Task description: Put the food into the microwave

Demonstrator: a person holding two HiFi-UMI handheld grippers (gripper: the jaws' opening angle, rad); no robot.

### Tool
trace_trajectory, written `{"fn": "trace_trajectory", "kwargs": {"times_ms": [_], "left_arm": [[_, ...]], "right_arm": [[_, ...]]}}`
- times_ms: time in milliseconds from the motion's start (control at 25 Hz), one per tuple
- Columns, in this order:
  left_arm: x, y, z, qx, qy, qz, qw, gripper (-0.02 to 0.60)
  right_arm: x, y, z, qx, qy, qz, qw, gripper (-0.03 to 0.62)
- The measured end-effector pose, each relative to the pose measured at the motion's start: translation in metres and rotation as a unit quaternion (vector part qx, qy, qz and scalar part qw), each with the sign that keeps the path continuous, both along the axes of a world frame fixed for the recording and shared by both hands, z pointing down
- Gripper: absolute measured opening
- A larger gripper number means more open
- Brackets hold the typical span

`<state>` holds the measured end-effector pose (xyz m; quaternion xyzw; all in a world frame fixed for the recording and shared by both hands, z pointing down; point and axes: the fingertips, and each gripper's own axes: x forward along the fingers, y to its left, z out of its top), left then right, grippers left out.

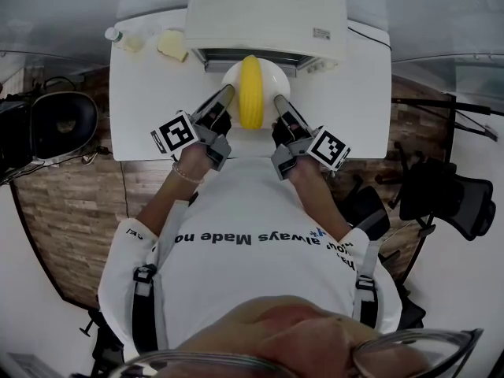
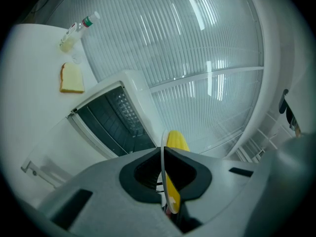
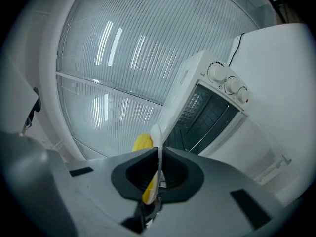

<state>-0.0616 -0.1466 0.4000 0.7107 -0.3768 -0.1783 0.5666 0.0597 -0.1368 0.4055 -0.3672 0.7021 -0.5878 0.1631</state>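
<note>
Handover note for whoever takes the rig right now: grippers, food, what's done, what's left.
Left gripper: shut on the plate, left rim.
Right gripper: shut on the same plate, right rim.
Yellow food lies on the plate, held at the mouth of the microwave, not yet inside.
Done: door open, plate gripped on both sides.
Left: slide the plate in, release, shut the door.
</note>
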Motion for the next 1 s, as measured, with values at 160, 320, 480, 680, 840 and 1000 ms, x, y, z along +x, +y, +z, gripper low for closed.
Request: {"fn": "trace_trajectory", "kwargs": {"times_ms": [160,320,480,680,840,1000], "left_arm": [[-0.001,0.002,0.001,-0.003,0.004,-0.004,1.0000,0.017],[-0.002,0.003,0.004,-0.008,0.009,-0.011,0.9999,0.017],[-0.002,0.002,0.005,-0.004,0.008,-0.013,0.9999,0.017],[-0.001,0.004,0.008,-0.007,0.005,-0.015,0.9999,0.017],[-0.001,0.005,0.012,-0.014,0.004,-0.020,0.9997,0.017],[-0.002,0.007,0.024,-0.022,0.002,-0.021,0.9995,0.017]], "right_arm": [[-0.001,-0.001,0.000,-0.002,0.005,-0.005,1.000,0.021],[-0.002,-0.002,0.002,-0.002,0.005,-0.008,1.000,0.021],[-0.002,-0.002,0.003,-0.002,0.004,-0.010,1.000,0.021],[0.000,-0.001,0.007,-0.004,0.003,-0.011,1.000,0.021],[-0.001,0.000,0.013,-0.012,-0.002,-0.012,1.000,0.021],[-0.002,0.001,0.022,-0.021,-0.001,-0.015,1.000,0.021]]}}
